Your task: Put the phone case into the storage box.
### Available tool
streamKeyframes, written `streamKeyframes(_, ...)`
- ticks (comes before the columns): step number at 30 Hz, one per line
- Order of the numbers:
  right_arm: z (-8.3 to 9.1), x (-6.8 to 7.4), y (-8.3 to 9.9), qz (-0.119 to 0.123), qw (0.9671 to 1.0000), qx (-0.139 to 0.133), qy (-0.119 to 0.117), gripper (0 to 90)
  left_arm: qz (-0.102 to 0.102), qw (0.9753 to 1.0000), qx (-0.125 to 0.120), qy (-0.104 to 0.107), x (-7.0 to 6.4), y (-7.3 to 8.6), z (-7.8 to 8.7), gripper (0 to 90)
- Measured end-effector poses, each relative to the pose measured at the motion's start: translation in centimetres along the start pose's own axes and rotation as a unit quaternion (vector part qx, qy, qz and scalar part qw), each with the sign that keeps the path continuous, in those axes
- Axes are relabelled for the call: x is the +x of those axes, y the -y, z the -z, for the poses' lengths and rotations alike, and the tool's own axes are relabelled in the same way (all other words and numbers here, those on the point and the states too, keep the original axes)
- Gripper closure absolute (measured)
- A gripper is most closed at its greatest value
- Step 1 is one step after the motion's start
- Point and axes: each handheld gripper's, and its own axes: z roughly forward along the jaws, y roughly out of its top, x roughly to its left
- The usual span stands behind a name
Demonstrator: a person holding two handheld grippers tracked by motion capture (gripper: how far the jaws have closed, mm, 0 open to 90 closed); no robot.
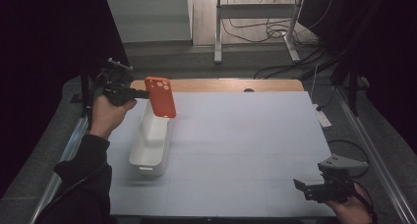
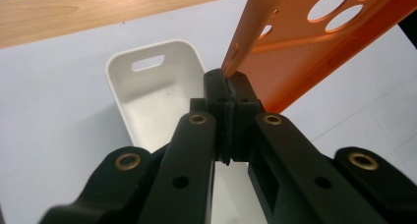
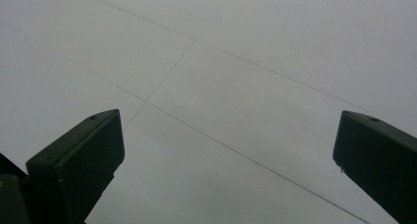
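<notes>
Pinching the orange phone case [image 1: 160, 97] by one edge, left gripper [image 1: 132, 93] holds it upright in the air over the far end of the white bin [image 1: 151, 146], at table's [image 1: 246, 150] left side, probably lined up to drop it in; bin looks empty. Right gripper [image 1: 303, 187] idles near the right corner, jaws spread wide, grasping nothing, kept clear.
</notes>
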Motion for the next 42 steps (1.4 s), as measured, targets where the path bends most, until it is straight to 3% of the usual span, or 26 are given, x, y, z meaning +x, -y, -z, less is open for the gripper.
streamKeyframes(9, 0.0, 0.1, -0.1, -0.003, 0.9999, -0.009, -0.005, 0.0, 0.006, 0.9998, 0.001, -0.017, 0.8, -0.7, 0.0, 88.9)
streamKeyframes(19, -0.2, 0.2, -0.1, 0.002, 1.0, -0.001, -0.008, 0.0, 0.017, 0.9992, -0.004, -0.036, 2.2, -0.9, -0.2, 88.9)
streamKeyframes(26, -0.1, 0.1, -0.1, 0.0, 1.0, -0.003, -0.008, 0.0, 0.023, 0.9987, -0.005, -0.046, 3.0, -0.9, -0.8, 88.9)
streamKeyframes(33, -0.2, 0.1, -0.1, -0.001, 1.0, -0.002, -0.009, 0.0, 0.016, 0.9979, -0.002, -0.063, 3.1, -1.3, -1.5, 88.9)
streamKeyframes(42, -0.2, 0.1, -0.1, -0.001, 0.9999, -0.001, -0.011, 0.0, 0.018, 0.9978, -0.004, -0.063, 3.5, -1.5, -3.1, 88.8)
